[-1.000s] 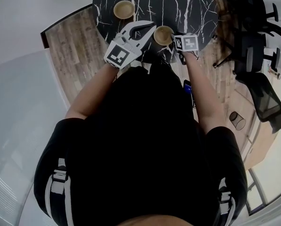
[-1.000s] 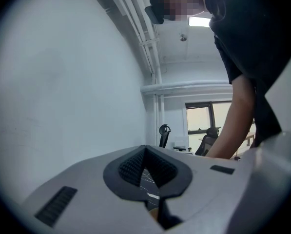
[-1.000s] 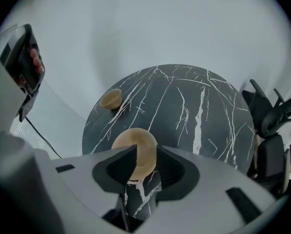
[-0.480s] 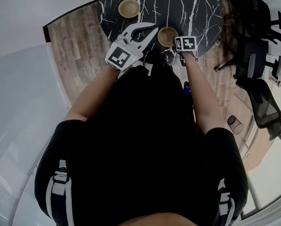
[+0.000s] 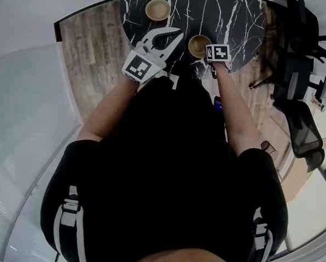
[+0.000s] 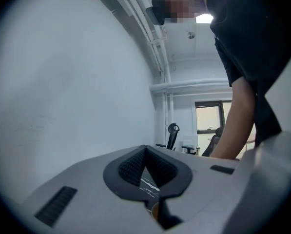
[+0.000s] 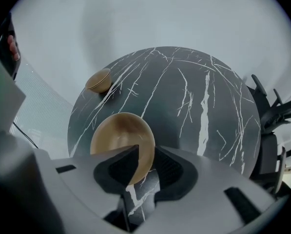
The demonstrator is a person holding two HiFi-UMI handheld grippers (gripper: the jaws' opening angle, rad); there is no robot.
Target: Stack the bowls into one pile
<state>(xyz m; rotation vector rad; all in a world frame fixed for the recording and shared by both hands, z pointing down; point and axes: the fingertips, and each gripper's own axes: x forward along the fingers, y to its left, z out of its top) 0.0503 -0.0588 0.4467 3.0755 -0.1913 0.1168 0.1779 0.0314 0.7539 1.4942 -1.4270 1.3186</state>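
Observation:
Two tan wooden bowls sit on the round black marble table [image 5: 228,10]. The far bowl [image 5: 157,9] [image 7: 98,80] stands alone near the table's left edge. The near bowl [image 5: 198,45] [image 7: 118,147] is by the front edge. My right gripper [image 5: 207,52] [image 7: 145,152] points steeply down over its rim. The jaws have just been closing, and the rim stands between the pads, which press on it. My left gripper [image 5: 178,34] [image 6: 145,150] hovers level just left of the near bowl, its tips together and empty.
Black office chairs [image 5: 302,75] stand right of the table on the wooden floor [image 5: 92,42]. A small bin [image 5: 266,146] sits lower right. My dark-clothed body fills the lower head view. A pale wall runs along the left.
The right gripper has sunk onto the near bowl's rim. The left gripper has drifted slightly toward the table. Both bowls stay where they were.

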